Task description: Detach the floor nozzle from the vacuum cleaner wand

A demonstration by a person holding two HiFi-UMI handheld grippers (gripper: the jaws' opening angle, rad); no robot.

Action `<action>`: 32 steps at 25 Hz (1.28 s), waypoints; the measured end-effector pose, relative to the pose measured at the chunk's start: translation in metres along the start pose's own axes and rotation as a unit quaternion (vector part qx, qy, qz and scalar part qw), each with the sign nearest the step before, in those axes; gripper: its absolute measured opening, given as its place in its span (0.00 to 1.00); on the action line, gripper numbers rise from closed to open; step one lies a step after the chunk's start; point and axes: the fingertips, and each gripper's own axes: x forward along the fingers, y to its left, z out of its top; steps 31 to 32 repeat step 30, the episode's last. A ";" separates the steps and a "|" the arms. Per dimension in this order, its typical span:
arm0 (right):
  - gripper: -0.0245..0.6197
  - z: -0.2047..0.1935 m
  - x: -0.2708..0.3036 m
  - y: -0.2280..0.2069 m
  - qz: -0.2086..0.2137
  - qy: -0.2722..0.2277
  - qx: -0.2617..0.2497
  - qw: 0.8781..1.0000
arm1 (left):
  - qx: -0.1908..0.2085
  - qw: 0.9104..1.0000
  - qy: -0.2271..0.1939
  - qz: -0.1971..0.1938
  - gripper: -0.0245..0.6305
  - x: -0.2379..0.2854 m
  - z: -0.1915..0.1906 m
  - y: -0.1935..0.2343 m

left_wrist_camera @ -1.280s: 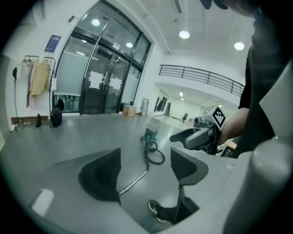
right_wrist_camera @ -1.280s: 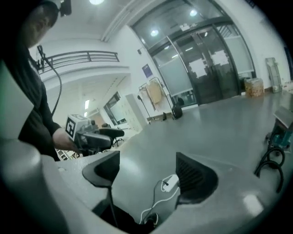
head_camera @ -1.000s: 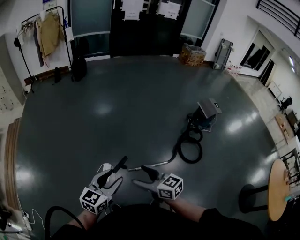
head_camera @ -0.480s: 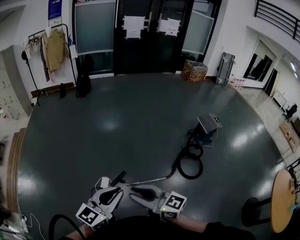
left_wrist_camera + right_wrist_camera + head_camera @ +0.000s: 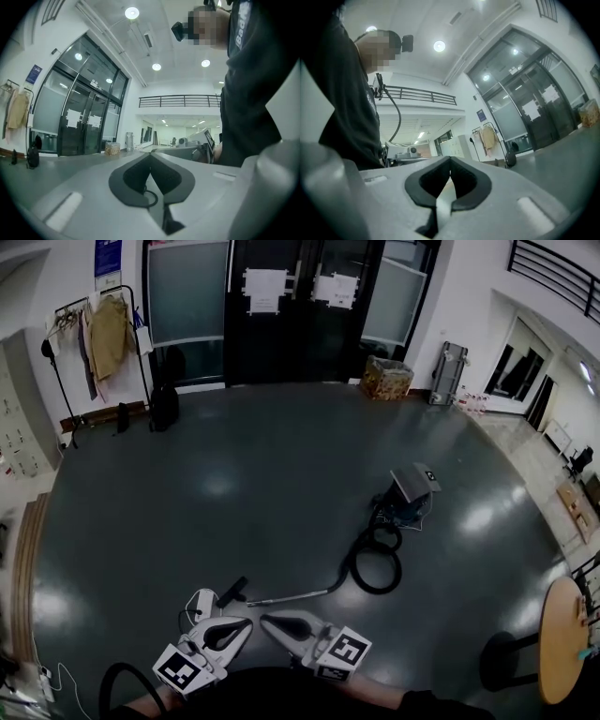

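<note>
head view: one vacuum [image 5: 409, 495], one hose [image 5: 375, 563], one wand [image 5: 292, 597], one floor nozzle [image 5: 207, 603] on the floor [image 5: 234, 474]; two grippers, left gripper [image 5: 246, 623] and right gripper [image 5: 267, 621], jaws just closed on nothing.

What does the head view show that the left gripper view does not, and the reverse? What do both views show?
Only the head view: the vacuum cleaner, its coiled hose, the wand and the floor nozzle, all lying on the floor. Only the left gripper view: ceiling lights, and the left gripper with its jaws shut on nothing. Both: the dark glass doors and the coat rack.
</note>
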 end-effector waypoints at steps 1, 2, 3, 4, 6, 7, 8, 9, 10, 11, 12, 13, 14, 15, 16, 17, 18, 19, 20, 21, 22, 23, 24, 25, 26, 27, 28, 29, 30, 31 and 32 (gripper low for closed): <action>0.04 -0.001 -0.001 0.000 -0.003 -0.001 0.000 1.000 | 0.000 1.000 0.001 -0.002 0.04 0.000 -0.002 -0.001; 0.04 -0.002 -0.002 0.001 -0.006 -0.002 0.000 1.000 | 0.000 1.000 0.003 -0.004 0.04 0.000 -0.003 -0.002; 0.04 -0.003 -0.002 0.001 -0.009 -0.004 0.001 1.000 | 0.000 1.000 0.004 -0.006 0.04 0.000 -0.004 -0.003; 0.04 -0.003 -0.003 0.002 -0.012 -0.005 0.000 1.000 | 0.001 1.000 0.004 -0.008 0.04 0.000 -0.004 -0.004; 0.04 -0.006 -0.004 0.004 -0.007 -0.003 -0.011 1.000 | 0.005 1.000 0.004 -0.012 0.04 0.000 -0.004 -0.007; 0.04 -0.008 -0.004 0.005 -0.004 -0.002 -0.015 1.000 | 0.006 1.000 0.004 -0.012 0.04 0.000 -0.005 -0.008; 0.04 -0.009 -0.004 0.006 -0.004 0.000 -0.014 1.000 | 0.006 1.000 0.005 -0.012 0.04 -0.001 -0.006 -0.009; 0.04 -0.009 -0.004 0.008 -0.004 0.001 -0.011 1.000 | 0.006 1.000 0.006 -0.012 0.04 -0.001 -0.007 -0.010; 0.04 -0.010 -0.003 0.009 -0.005 0.002 -0.010 1.000 | 0.005 1.000 0.006 -0.012 0.04 -0.002 -0.009 -0.010; 0.04 -0.011 -0.003 0.009 -0.005 0.003 -0.011 1.000 | 0.001 1.000 0.006 -0.011 0.04 -0.002 -0.010 -0.011; 0.04 -0.011 -0.003 0.010 -0.004 0.004 -0.012 1.000 | -0.007 1.000 0.004 -0.010 0.04 -0.003 -0.011 -0.011; 0.04 -0.012 -0.003 0.011 -0.002 0.005 -0.014 1.000 | -0.012 1.000 0.004 -0.008 0.04 -0.003 -0.012 -0.012; 0.04 -0.013 -0.003 0.012 0.000 0.006 -0.018 1.000 | -0.008 1.000 0.006 -0.008 0.04 -0.004 -0.013 -0.013; 0.04 -0.014 -0.003 0.013 0.001 0.006 -0.020 1.000 | -0.001 1.000 0.009 -0.009 0.04 -0.004 -0.013 -0.013; 0.04 -0.014 -0.002 0.013 0.002 0.006 -0.019 1.000 | 0.004 1.000 0.012 -0.008 0.04 -0.005 -0.013 -0.013; 0.04 -0.015 -0.001 0.014 0.001 0.007 -0.016 1.000 | 0.006 1.000 0.013 -0.007 0.04 -0.006 -0.014 -0.013; 0.04 -0.015 0.000 0.015 -0.001 0.009 -0.010 1.000 | 0.006 1.000 0.013 -0.006 0.04 -0.007 -0.014 -0.012; 0.04 -0.015 0.001 0.015 -0.004 0.012 -0.002 1.000 | 0.006 1.000 0.012 -0.005 0.04 -0.008 -0.013 -0.011; 0.04 -0.016 0.001 0.016 -0.008 0.017 0.005 1.000 | 0.006 1.000 0.011 -0.004 0.04 -0.009 -0.013 -0.011; 0.04 -0.016 0.002 0.016 -0.010 0.020 0.005 1.000 | 0.007 1.000 0.010 -0.003 0.04 -0.010 -0.012 -0.011; 0.04 -0.017 0.002 0.017 -0.008 0.019 0.001 1.000 | 0.008 1.000 0.009 -0.003 0.04 -0.011 -0.012 -0.011; 0.04 -0.017 0.002 0.018 -0.003 0.015 -0.005 1.000 | 0.008 1.000 0.008 -0.003 0.04 -0.012 -0.012 -0.012; 0.04 -0.016 0.002 0.019 -0.001 0.012 -0.008 1.000 | 0.009 1.000 0.009 -0.003 0.04 -0.012 -0.012 -0.013; 0.04 -0.015 0.001 0.020 0.000 0.009 -0.010 1.000 | 0.010 1.000 0.010 -0.004 0.04 -0.012 -0.012 -0.014; 0.04 -0.015 0.001 0.020 0.000 0.007 -0.011 1.000 | 0.011 1.000 0.011 -0.004 0.04 -0.012 -0.013 -0.014; 0.04 -0.015 0.001 0.020 0.000 0.006 -0.012 1.000 | 0.011 1.000 0.011 -0.004 0.04 -0.012 -0.013 -0.014; 0.04 -0.015 0.002 0.019 0.000 0.006 -0.012 1.000 | 0.011 1.000 0.011 -0.004 0.04 -0.012 -0.013 -0.014; 0.04 -0.016 0.002 0.019 0.000 0.006 -0.013 1.000 | 0.010 1.000 0.011 -0.005 0.04 -0.012 -0.013 -0.014; 0.04 -0.016 0.003 0.018 0.001 0.007 -0.013 1.000 | 0.010 1.000 0.010 -0.005 0.04 -0.012 -0.013 -0.013; 0.04 -0.016 0.003 0.018 0.001 0.007 -0.013 1.000 | 0.010 1.000 0.010 -0.005 0.04 -0.012 -0.013 -0.013; 0.04 -0.016 0.003 0.018 0.001 0.007 -0.013 1.000 | 0.010 1.000 0.010 -0.005 0.04 -0.012 -0.013 -0.013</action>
